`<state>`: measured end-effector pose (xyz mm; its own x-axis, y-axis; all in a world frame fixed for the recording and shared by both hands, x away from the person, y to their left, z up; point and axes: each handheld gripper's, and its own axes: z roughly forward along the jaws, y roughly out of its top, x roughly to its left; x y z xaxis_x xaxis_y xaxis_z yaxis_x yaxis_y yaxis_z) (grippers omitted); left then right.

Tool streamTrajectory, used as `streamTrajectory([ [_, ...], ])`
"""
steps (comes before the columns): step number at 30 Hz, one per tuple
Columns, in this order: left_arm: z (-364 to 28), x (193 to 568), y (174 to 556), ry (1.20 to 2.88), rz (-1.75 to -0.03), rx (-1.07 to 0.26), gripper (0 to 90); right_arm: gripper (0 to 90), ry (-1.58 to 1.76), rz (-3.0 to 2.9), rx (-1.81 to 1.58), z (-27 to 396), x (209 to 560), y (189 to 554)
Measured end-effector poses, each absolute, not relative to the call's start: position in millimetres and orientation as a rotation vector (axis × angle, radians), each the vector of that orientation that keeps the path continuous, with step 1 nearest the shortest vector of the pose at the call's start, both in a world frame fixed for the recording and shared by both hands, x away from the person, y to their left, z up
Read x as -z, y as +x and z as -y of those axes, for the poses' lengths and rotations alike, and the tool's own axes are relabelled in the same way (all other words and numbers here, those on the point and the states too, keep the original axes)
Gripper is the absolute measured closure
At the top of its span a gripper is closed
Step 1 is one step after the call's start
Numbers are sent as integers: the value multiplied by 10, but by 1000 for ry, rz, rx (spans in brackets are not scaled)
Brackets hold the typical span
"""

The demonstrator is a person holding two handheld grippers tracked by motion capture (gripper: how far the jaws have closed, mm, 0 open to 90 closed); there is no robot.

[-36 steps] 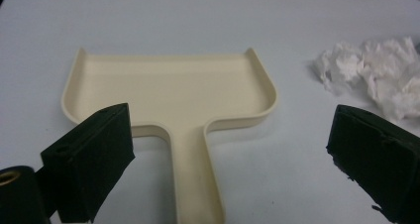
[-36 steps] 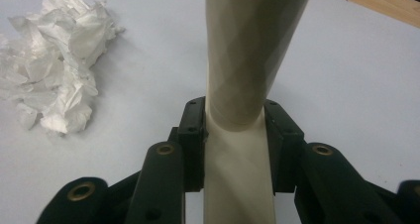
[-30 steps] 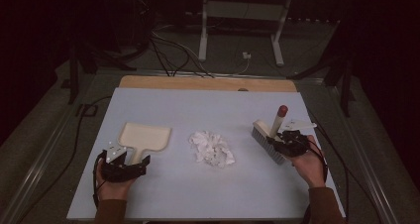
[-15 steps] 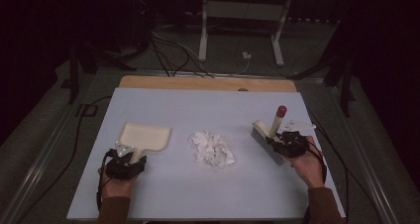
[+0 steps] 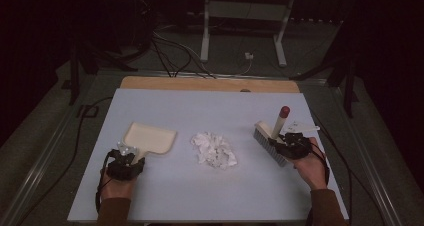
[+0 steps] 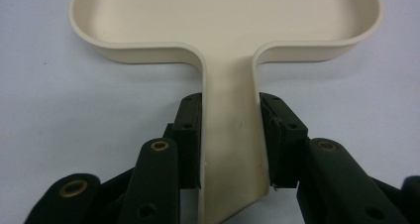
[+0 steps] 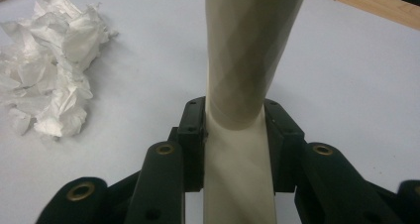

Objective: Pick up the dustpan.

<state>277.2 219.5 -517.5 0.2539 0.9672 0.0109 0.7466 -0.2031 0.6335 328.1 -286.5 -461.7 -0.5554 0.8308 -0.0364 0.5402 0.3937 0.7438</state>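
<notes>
The left gripper (image 6: 230, 135) has just been closing and now clamps the dustpan (image 6: 225, 30) by its handle, the pan lying flat on the table (image 5: 200, 196). The right gripper (image 7: 235, 135) is shut narrow on the brush (image 5: 274, 136) handle — bristles down, just right of the crumpled paper (image 5: 214, 150).

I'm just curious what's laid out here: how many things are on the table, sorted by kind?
Dustpans: 1, the cream dustpan
Brushes: 1, the brush with a red-tipped handle
Heaps of crumpled paper: 1, the white paper
Hand-held grippers: 2, the left gripper and the right gripper
Total: 5
</notes>
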Motion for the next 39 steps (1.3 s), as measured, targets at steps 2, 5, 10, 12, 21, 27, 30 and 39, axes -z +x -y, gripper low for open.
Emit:
streamTrajectory([
  [2, -2211, 5169, 2778, 2017, -1551, -551, 662, 668, 1181, -2253, -980, 2865, 4617, 3281],
  [5, -2235, 5156, 2779, 2012, -1547, -525, 664, 668, 1183, -2252, -982, 2867, 4619, 3282],
  [10, -2277, 5121, 2767, 2012, -1526, -493, 667, 667, 1186, -2257, -989, 2866, 4622, 3287],
  [12, -2309, 5103, 2759, 2001, -1519, -468, 667, 665, 1187, -2260, -989, 2864, 4623, 3289],
  [21, -2369, 5027, 2722, 2041, -1455, -447, 668, 663, 1194, -2263, -997, 2865, 4623, 3294],
  [27, -2425, 5027, 2701, 2038, -1430, -418, 668, 663, 1198, -2262, -999, 2864, 4620, 3297],
  [30, -2441, 5015, 2688, 2051, -1407, -410, 668, 663, 1197, -2263, -998, 2861, 4619, 3297],
  [39, -2464, 4935, 2661, 2110, -1318, -395, 668, 662, 1197, -2262, -992, 2852, 4615, 3300],
])
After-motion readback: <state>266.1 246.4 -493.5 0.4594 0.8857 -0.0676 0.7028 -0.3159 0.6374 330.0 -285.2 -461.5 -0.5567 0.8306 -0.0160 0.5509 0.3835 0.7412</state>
